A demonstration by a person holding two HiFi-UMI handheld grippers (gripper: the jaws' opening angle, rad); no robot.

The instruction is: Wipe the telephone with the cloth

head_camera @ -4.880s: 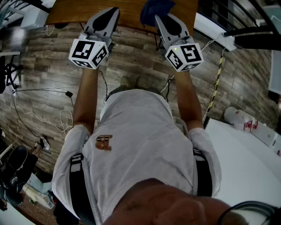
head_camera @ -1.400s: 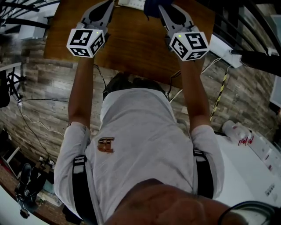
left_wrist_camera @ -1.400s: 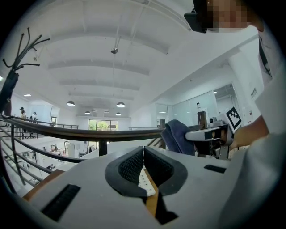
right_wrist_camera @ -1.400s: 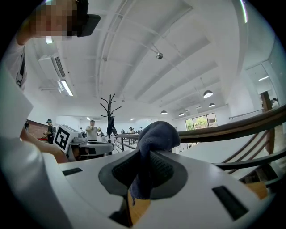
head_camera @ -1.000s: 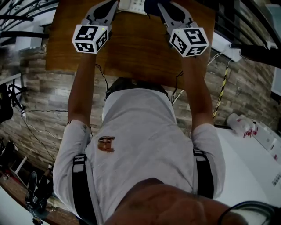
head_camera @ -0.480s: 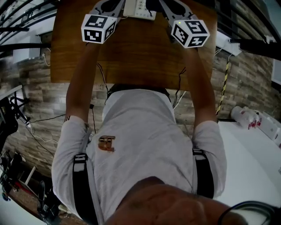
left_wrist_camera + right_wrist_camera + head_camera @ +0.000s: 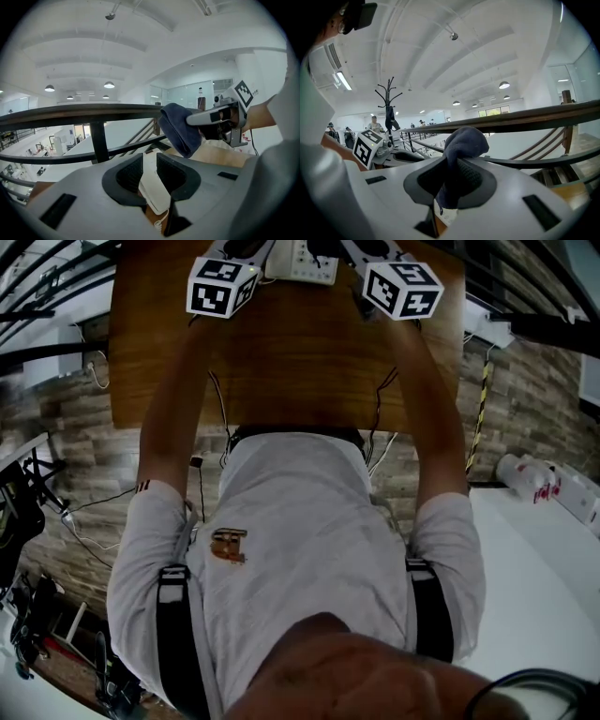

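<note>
A white telephone [image 7: 302, 261] sits at the far edge of the wooden table [image 7: 281, 362], between my two grippers' marker cubes. My left gripper [image 7: 150, 161] hovers over the white handset [image 7: 154, 192]. Its jaws are opening, and the handset shows in the gap below them, not pressed by the pads. My right gripper [image 7: 452, 164] is shut on a dark blue cloth [image 7: 459, 145] that bulges up out of its jaws. In the left gripper view that cloth [image 7: 180, 129] hangs just right of and above the phone. Both grippers' fingertips are cut off at the head view's top.
A black metal railing [image 7: 93, 115] runs just behind the table. Cables [image 7: 380, 409] hang off the table's near edge onto the wood-pattern floor. A white table [image 7: 544, 577] stands at the right, and a coat stand [image 7: 389, 110] farther off.
Both grippers have moved forward over the table toward its far edge. The telephone has come into view between them. The cloth stays in the right gripper.
</note>
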